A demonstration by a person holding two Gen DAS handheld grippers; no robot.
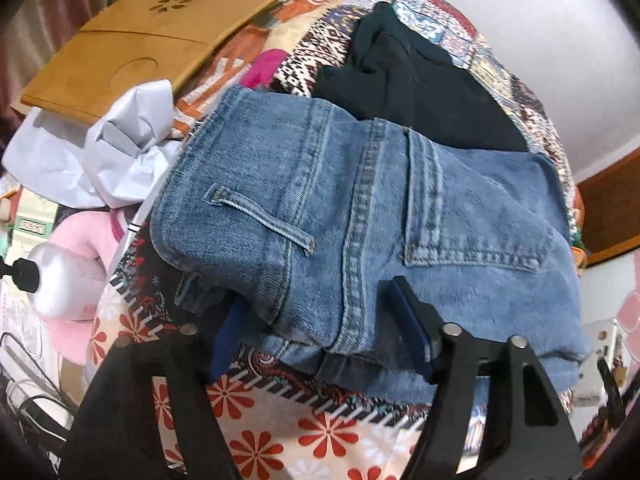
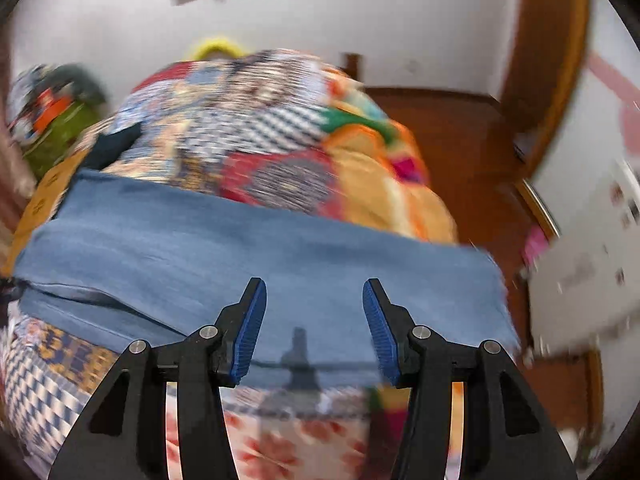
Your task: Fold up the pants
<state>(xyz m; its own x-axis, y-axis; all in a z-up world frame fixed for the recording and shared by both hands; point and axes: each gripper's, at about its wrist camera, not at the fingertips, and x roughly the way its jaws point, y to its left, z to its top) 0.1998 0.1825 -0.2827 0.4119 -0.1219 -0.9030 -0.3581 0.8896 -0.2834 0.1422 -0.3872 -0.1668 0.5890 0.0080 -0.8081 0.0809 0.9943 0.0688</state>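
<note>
While jeans [image 1: 360, 216] lie folded on bed [image 1: 280, 432], both tools seen apart, unclamped: left tool [image 1: 316, 332] straddling waistband edge, right tool [image 2: 314, 332] over hem. Fold could be dragged open if fabric snagged.

Bed [image 1: 304, 436] w/ floral-and-patchwork cover carries folded blue jeans [image 1: 360, 216] in front, a dark garment [image 1: 420, 92] just behind, crumpled white cloth [image 1: 120, 144] & a tan board [image 1: 132, 40] at left.

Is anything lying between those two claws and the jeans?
Nothing visible. The left gripper sits right at the jeans' near edge, its fingers either side of the folded denim. The right gripper is open just over bare denim. The black garment lies behind.
</note>
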